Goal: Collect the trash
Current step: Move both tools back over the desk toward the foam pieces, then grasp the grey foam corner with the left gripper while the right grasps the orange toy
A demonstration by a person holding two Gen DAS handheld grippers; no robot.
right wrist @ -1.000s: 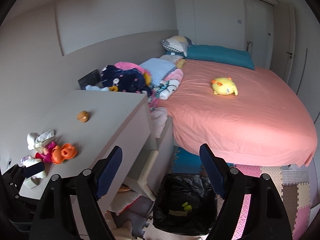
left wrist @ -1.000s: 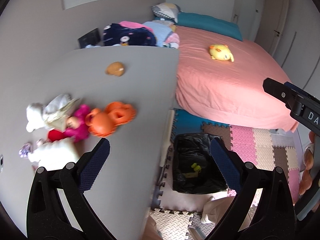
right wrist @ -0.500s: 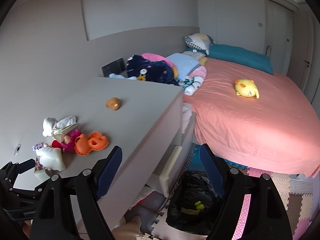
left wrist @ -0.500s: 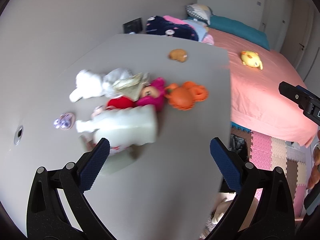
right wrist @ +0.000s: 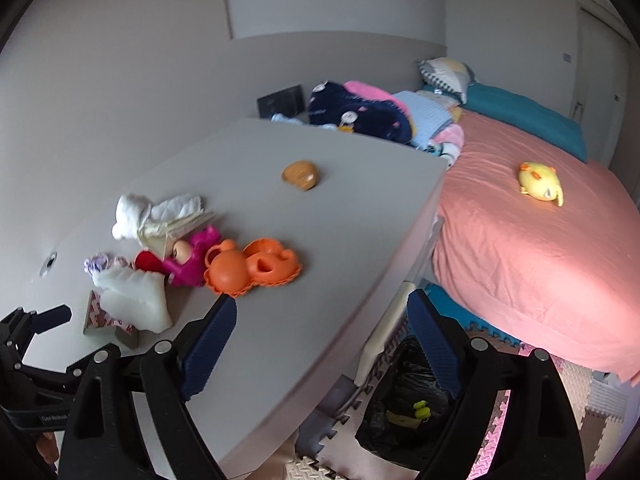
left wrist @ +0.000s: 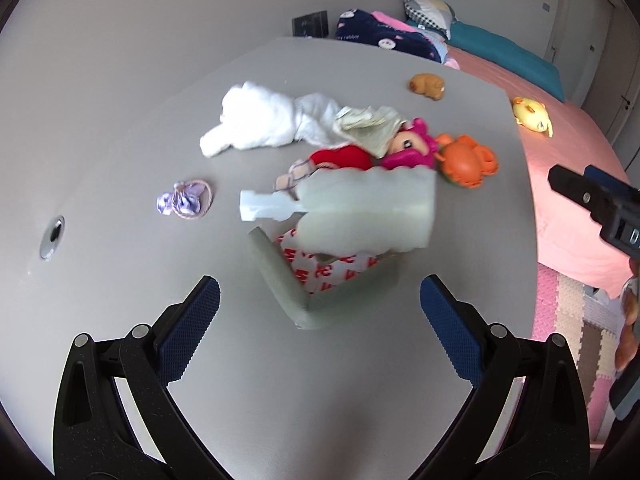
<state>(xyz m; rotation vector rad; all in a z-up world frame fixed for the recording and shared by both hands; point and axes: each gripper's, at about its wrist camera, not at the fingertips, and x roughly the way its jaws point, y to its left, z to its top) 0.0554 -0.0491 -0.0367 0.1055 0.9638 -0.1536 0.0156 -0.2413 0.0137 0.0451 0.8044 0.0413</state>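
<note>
- Reaching for trash on the desk (left wrist: 120,128) is the step in hand, as I judge it; nothing is gripped yet
- left gripper (left wrist: 320,320) hovers with its jaws wide apart and empty, just short of the bottle (left wrist: 360,212); the bottle, translucent and white, lies on its side with its neck toward the wall side of the desk
- under the bottle, and partly hidden by it, lies a grey corner piece (left wrist: 288,284) with a red-and-white printed sheet (left wrist: 332,268) inside its angle; whether bottle and sheet touch I cannot tell for blur
- behind the bottle, toward the far desk edge, sit a pink doll (left wrist: 408,148), an orange toy (left wrist: 468,160), white cloth (left wrist: 256,120) and a folded paper (left wrist: 368,124); a hair tie (left wrist: 186,200) lies beside the bottle's neck
- right gripper (right wrist: 320,344) is over the desk's bed-side edge, well apart from the bottle; its jaws are opening with nothing between them
- the bin (right wrist: 404,412), lined in black with some trash already in it, stands on the floor below that desk edge
- next move, I judge: bring the left jaws down astride the bottle's body and close; the soft wall may dent or slip; then carry it past the desk edge to the bin
</note>
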